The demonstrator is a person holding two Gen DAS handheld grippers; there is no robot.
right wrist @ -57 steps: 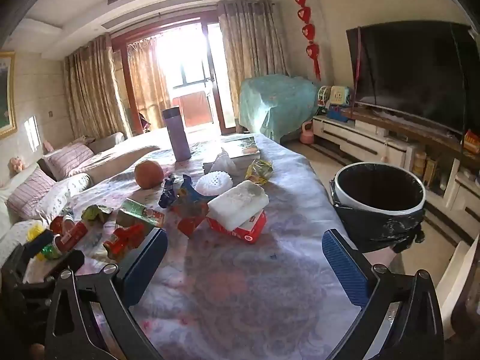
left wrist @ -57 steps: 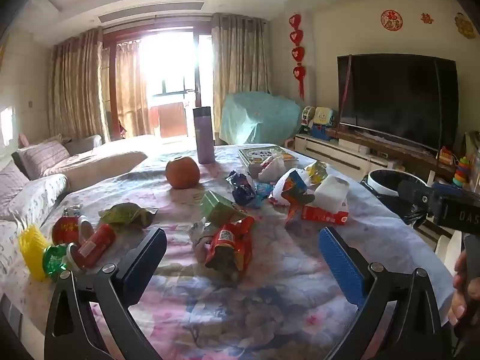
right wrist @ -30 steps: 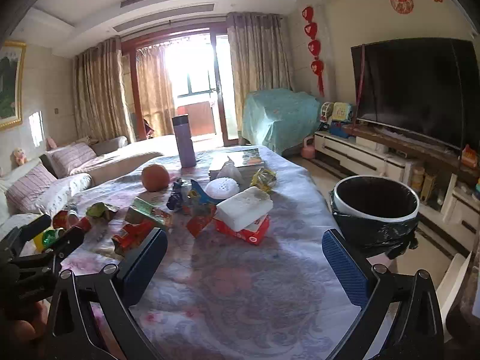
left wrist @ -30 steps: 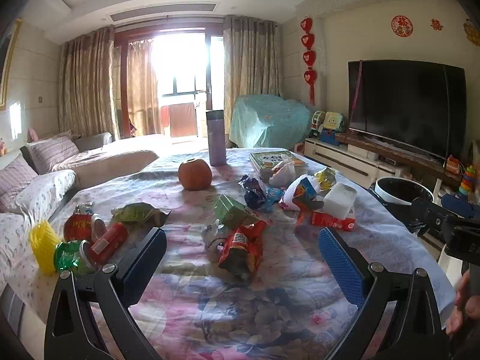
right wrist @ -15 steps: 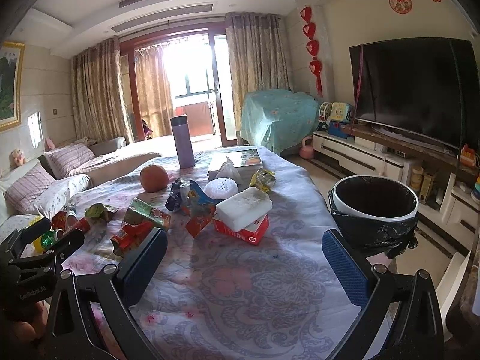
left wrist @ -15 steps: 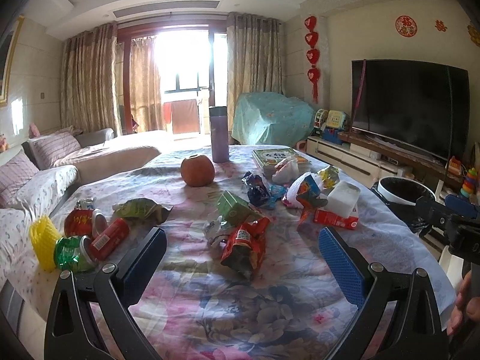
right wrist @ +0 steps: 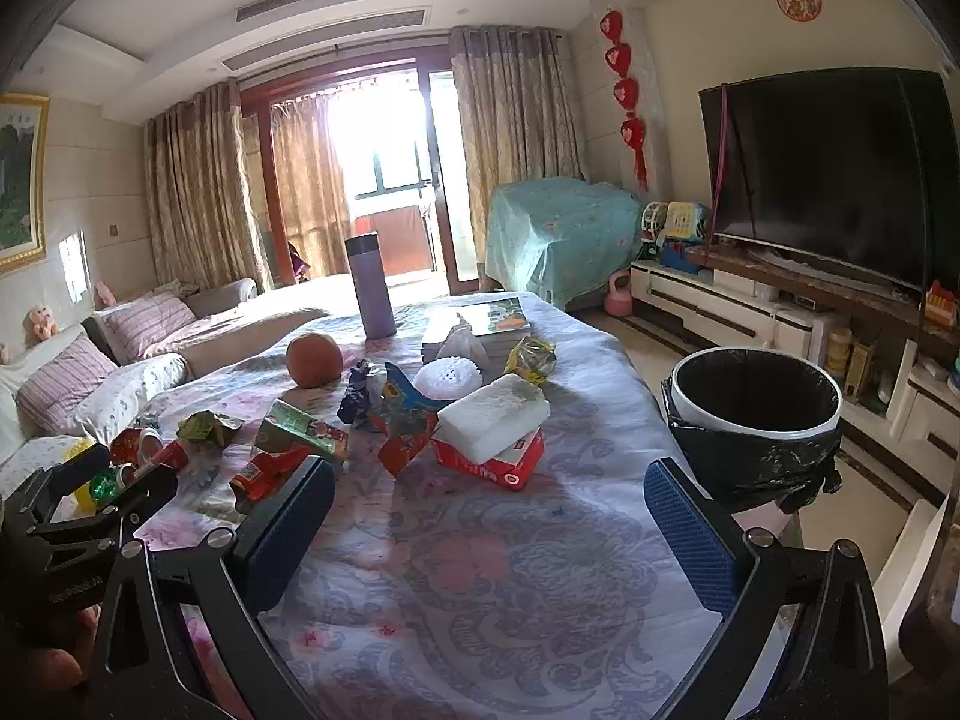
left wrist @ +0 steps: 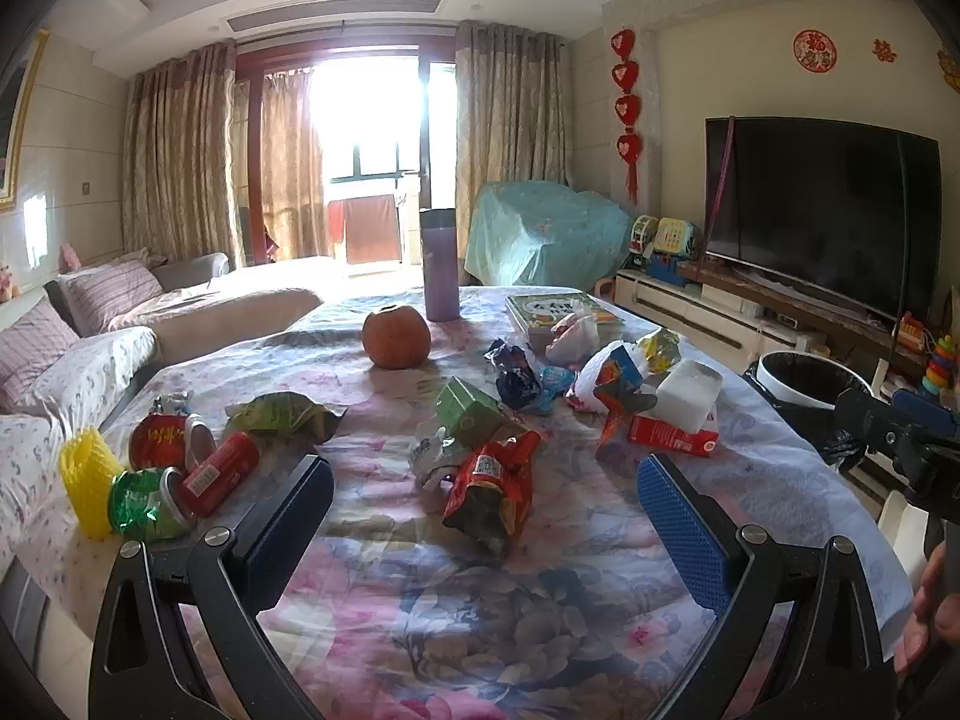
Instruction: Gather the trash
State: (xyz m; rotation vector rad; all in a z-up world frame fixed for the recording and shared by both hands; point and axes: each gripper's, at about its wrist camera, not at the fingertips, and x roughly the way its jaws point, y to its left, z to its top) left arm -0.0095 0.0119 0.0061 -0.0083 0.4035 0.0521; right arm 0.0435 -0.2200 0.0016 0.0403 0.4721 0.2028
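Trash lies across the floral tablecloth (left wrist: pixel 540 600): a red snack wrapper (left wrist: pixel 489 495), a green carton (left wrist: pixel 468 411), a green wrapper (left wrist: pixel 282 417), crushed red cans (left wrist: pixel 216 471) and a green can (left wrist: pixel 144 504), a blue wrapper (left wrist: pixel 516 381), and a white foam block on a red box (right wrist: pixel 492 426). A bin with a black liner (right wrist: pixel 753 420) stands right of the table. My left gripper (left wrist: pixel 486 516) is open and empty, just short of the red wrapper. My right gripper (right wrist: pixel 489 516) is open and empty over bare cloth, left of the bin.
An orange (left wrist: pixel 396 336), a purple flask (left wrist: pixel 440 264) and a book stack (left wrist: pixel 558 309) stand at the table's far end. A sofa (left wrist: pixel 90 348) runs along the left. A TV (left wrist: pixel 822 210) on a low cabinet stands right, beyond the bin.
Both grippers have lifted and levelled slightly, so the view shows more of the room. The left view has drifted so the trash sits a little further right. Both stay open and empty.
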